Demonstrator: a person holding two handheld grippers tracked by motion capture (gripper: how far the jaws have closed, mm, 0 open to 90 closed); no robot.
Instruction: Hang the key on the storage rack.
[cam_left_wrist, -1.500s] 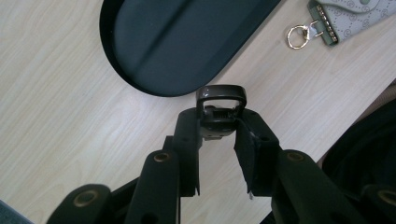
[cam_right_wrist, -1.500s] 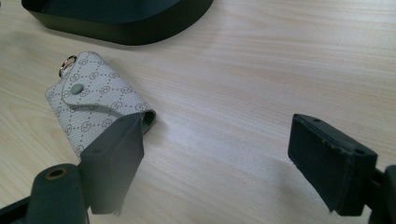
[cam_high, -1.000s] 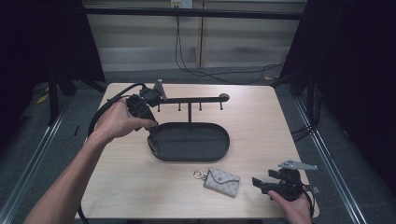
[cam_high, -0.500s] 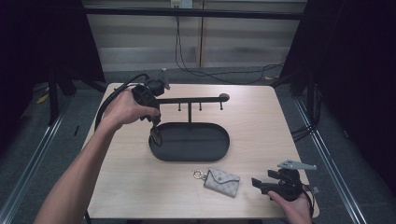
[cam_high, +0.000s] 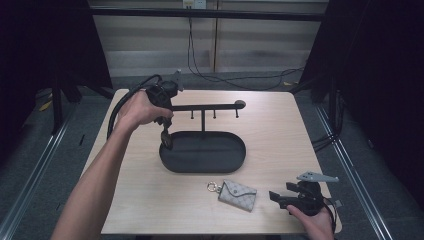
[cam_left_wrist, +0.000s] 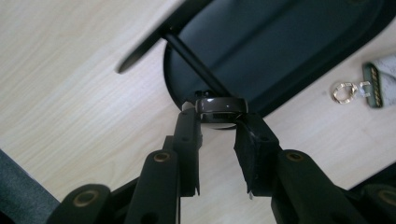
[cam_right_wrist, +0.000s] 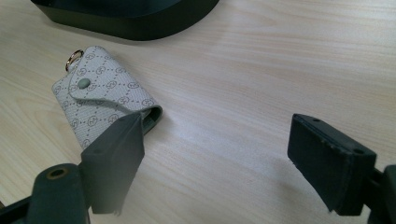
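Ring (cam_left_wrist: 220, 107), dark, glossy, half hidden between left claw (cam_left_wrist: 218, 140) pads, pinched over oval tray (cam_left_wrist: 299, 56) rim; right claw (cam_right_wrist: 224, 163) spread wide beside patterned pouch (cam_right_wrist: 105, 114).

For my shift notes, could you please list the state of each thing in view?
Left gripper: shut on the tray rim.
Right gripper: open, holding nothing.
Black tray: flat on the table, nothing in it.
Key pouch: flap snapped closed, lying flat.
Hook rack: upright, hooks bare.
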